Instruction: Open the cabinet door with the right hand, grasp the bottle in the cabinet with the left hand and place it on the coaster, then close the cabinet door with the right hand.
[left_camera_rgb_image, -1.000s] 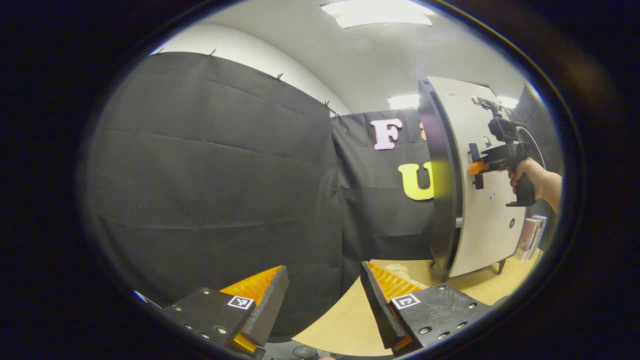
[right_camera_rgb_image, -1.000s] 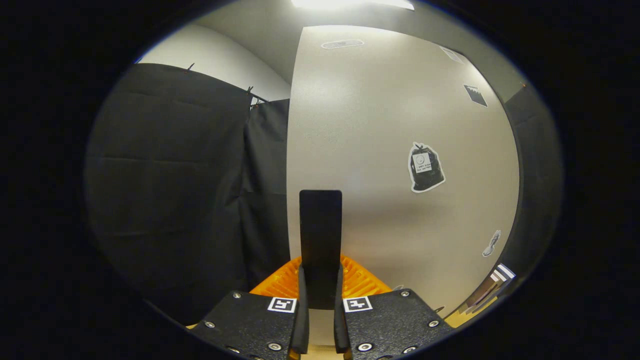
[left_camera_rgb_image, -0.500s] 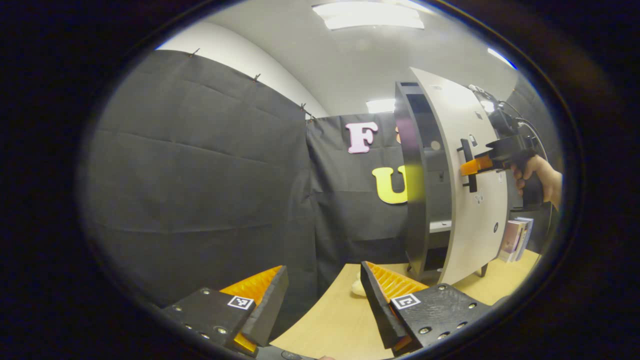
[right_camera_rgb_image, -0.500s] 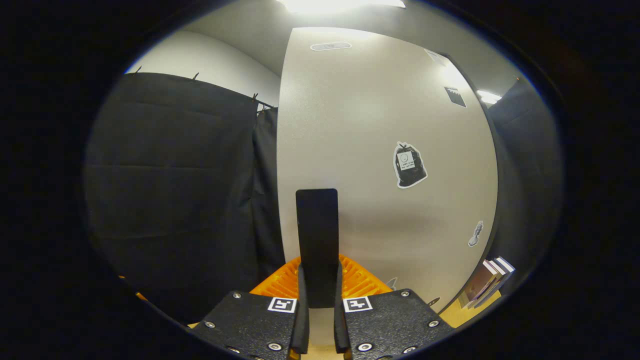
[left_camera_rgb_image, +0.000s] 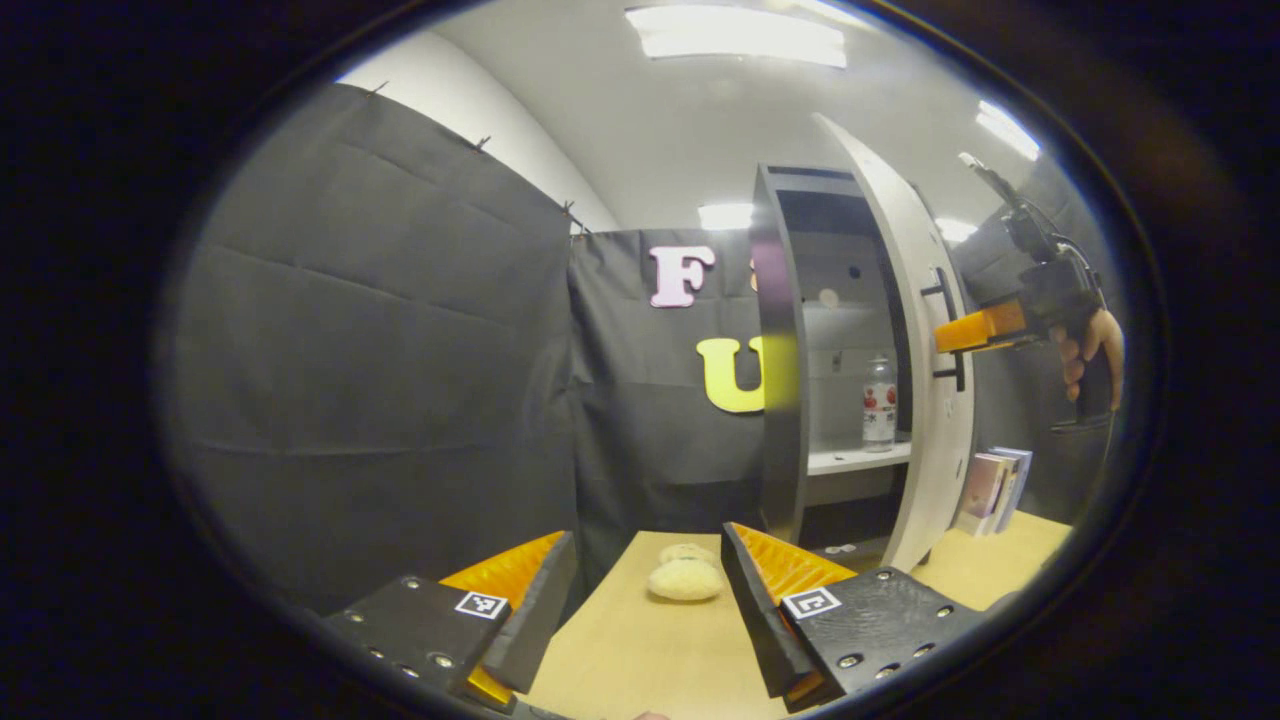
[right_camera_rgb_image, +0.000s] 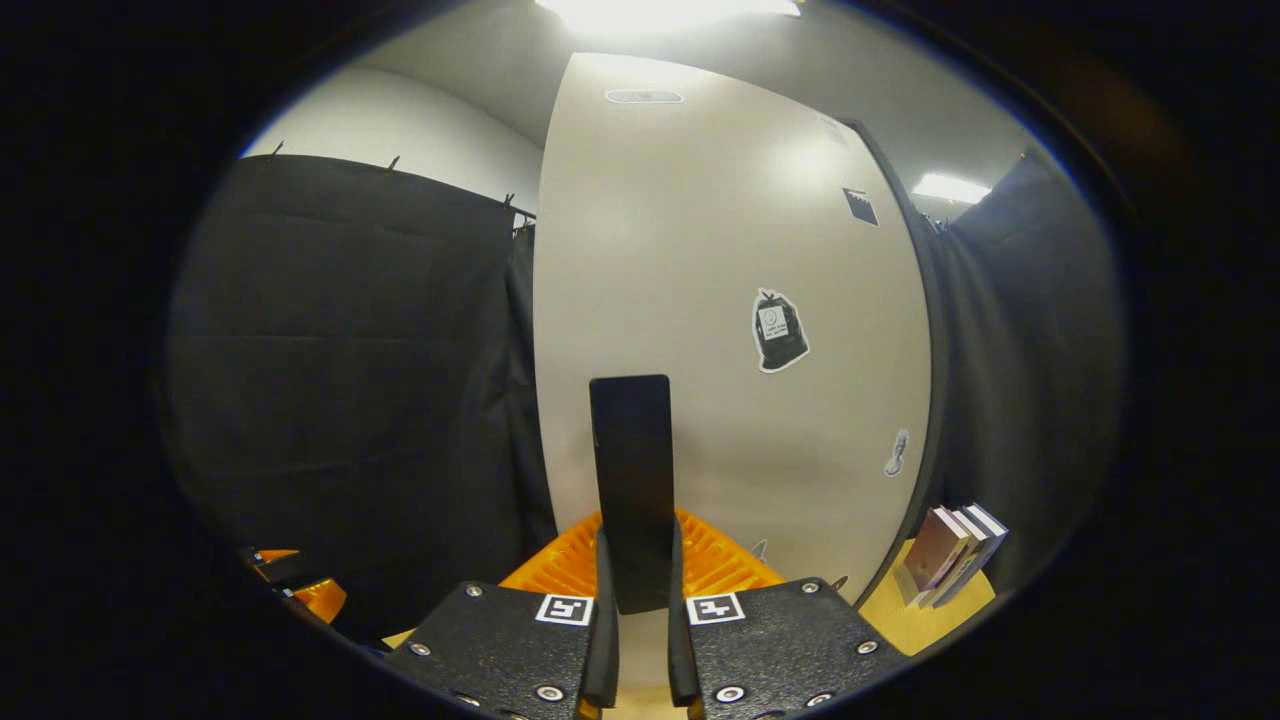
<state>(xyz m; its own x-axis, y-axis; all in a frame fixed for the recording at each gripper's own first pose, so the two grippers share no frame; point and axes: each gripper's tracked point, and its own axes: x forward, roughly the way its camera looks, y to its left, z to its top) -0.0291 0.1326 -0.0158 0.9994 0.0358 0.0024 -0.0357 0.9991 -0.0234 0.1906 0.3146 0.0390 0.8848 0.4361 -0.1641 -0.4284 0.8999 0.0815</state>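
Left gripper view: nearest the lens, the left gripper (left_camera_rgb_image: 648, 590) was held low over the tabletop (left_camera_rgb_image: 640, 650) with its fingers spread wide and nothing between them, a small pale fluffy object (left_camera_rgb_image: 685, 579) lying on the wood just beyond the gap. Farther back, the cabinet (left_camera_rgb_image: 780, 360) was seen with its door (left_camera_rgb_image: 935, 400) swung well out, and the bottle (left_camera_rgb_image: 879, 403) was revealed standing upright on the pale shelf (left_camera_rgb_image: 858, 459) inside. At the door's outer face, the right gripper (left_camera_rgb_image: 975, 328) was seen at the dark handle (left_camera_rgb_image: 950, 330), a hand (left_camera_rgb_image: 1090, 350) wrapped around its grip, with a few books (left_camera_rgb_image: 990, 485) leaning past the door's lower edge. In the right gripper view, the right gripper (right_camera_rgb_image: 636, 600) was shown clamped on the handle (right_camera_rgb_image: 630, 480), both fingers pressed against the dark bar, with the door (right_camera_rgb_image: 740, 330) and its stickers spread behind. The opening step was judged to be nearly complete. The next move was judged to call for the door to be held open while the left gripper was carried forward and upward to shelf height, lined up on the bottle's body and only then closed. No coaster could be made out, so the spot for setting the bottle down could not be told.
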